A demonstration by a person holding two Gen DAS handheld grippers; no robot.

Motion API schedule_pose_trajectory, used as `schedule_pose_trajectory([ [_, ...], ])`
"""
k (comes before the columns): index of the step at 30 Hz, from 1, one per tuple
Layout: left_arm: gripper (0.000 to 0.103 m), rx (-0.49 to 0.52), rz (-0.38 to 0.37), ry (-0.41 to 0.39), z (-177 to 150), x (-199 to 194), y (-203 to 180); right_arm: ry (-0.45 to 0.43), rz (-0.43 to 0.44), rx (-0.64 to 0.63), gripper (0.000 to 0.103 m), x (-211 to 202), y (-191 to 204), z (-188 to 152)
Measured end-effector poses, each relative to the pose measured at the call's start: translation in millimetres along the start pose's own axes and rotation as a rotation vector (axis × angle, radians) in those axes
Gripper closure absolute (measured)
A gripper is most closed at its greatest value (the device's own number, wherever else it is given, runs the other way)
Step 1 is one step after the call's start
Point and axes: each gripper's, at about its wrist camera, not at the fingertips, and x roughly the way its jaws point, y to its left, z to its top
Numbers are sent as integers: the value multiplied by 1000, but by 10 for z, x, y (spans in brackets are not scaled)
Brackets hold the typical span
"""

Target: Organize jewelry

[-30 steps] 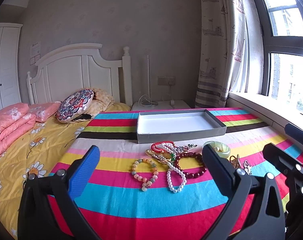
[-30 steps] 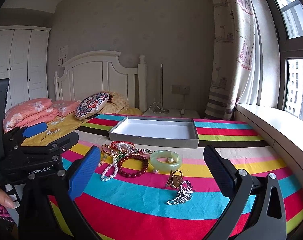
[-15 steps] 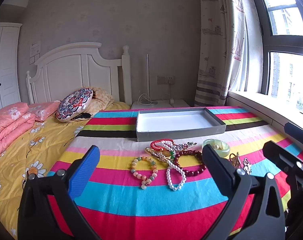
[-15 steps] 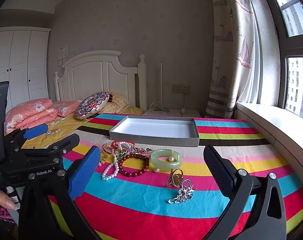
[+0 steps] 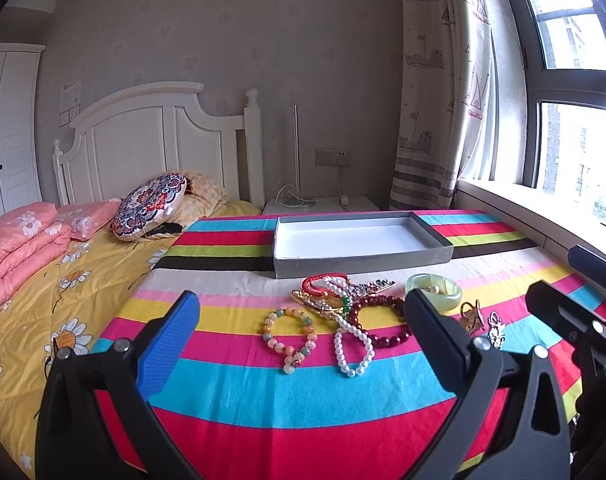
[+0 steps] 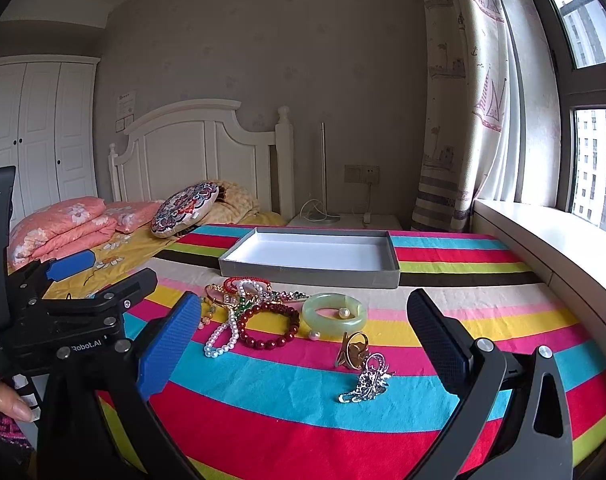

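An empty grey tray with a white inside [image 5: 359, 242] [image 6: 315, 254] sits at the back of a striped cloth. In front of it lies jewelry: a pastel bead bracelet [image 5: 289, 338], a pearl strand [image 5: 353, 350] [image 6: 223, 334], a dark red bead bracelet [image 5: 377, 320] [image 6: 269, 326], a red cord bracelet [image 5: 323, 282], a green jade bangle [image 5: 433, 294] [image 6: 335, 314], a gold ring [image 6: 353, 350] and a silver brooch [image 6: 367, 380]. My left gripper [image 5: 299, 344] is open and empty, short of the pile. My right gripper [image 6: 303, 344] is open and empty, near the ring.
The striped cloth [image 5: 303, 400] covers a table beside a bed with yellow bedding [image 5: 43, 300] on the left. A window sill [image 6: 543, 248] runs along the right. A nightstand [image 5: 319, 204] stands behind the tray.
Both views have shifted only slightly. The jewelry and the tray have not moved, and both grippers stay open.
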Motion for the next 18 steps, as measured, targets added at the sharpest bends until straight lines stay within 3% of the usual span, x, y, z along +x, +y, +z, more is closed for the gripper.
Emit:
schedule_pose_trajectory([
  [5,2,-3,4,25,-74,81,42,49,-7,11,4,108,-117,-91],
  [13,2,53,-17,114,-198,482,106,291,-35,152,4,513,-762,-429],
  [18,2,30,-63,186,-230,741,147,400,-4,140,4,729,-831,-443],
])
